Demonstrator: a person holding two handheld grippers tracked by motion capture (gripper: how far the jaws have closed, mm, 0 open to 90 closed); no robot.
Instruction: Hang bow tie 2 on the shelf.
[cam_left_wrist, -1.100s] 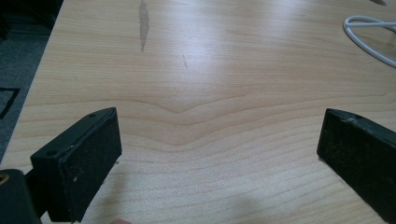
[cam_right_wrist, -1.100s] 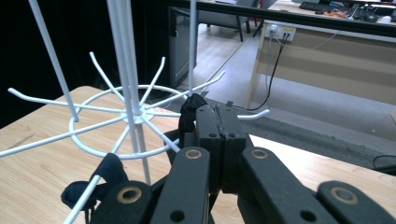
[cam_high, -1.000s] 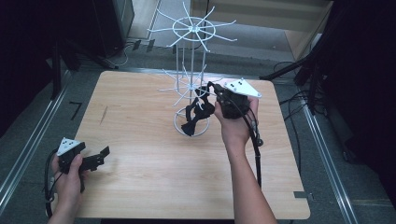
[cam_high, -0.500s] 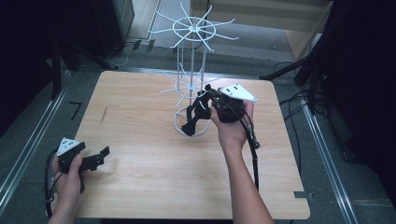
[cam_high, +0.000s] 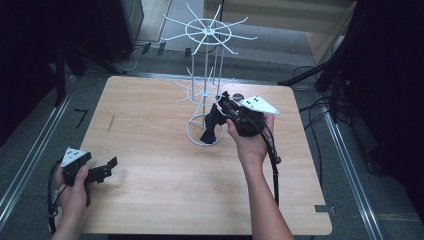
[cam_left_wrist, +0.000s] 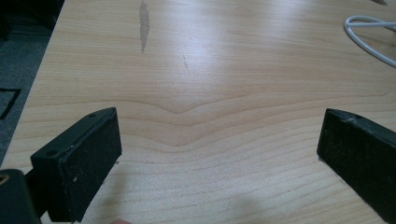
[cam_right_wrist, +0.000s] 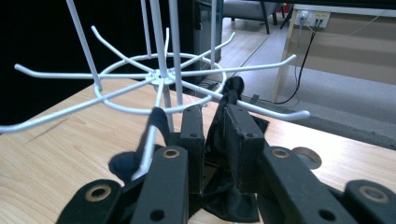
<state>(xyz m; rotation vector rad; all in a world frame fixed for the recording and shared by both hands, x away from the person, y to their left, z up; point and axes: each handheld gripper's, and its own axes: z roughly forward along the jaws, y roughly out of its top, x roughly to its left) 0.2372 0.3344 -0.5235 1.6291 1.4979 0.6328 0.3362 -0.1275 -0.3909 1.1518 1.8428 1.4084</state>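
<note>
In the high view we record a light wooden counter (cam_high: 165, 195) carrying a white wire display rack (cam_high: 206, 80) with two tiers of radiating hooks and a ring base. The right hand-held gripper (cam_high: 216, 111) is held against the rack's lower tier, its jaws closed on a black cloth item (cam_high: 209, 127) that hangs down over the ring base. We cannot tell what sort of garment it is. The right hand (cam_high: 250, 142) grips the tool from below, and a grey three-cornered plate sits on top. The left hand-held gripper (cam_high: 111, 165) lies low at the near left corner of the counter, well apart from the rack, held by the left hand (cam_high: 72, 192).

In the left gripper view we note the jaws standing wide apart with bare wood between them, a dark streak (cam_left_wrist: 144, 23) in the grain farther off, and a curve of the rack's white base ring (cam_left_wrist: 369, 39) at the upper right.

In the right gripper view we find the jaws drawn narrow, pinching the black cloth (cam_right_wrist: 219, 154), an upper fold of which touches one hook of the lower tier (cam_right_wrist: 159, 77).
</note>
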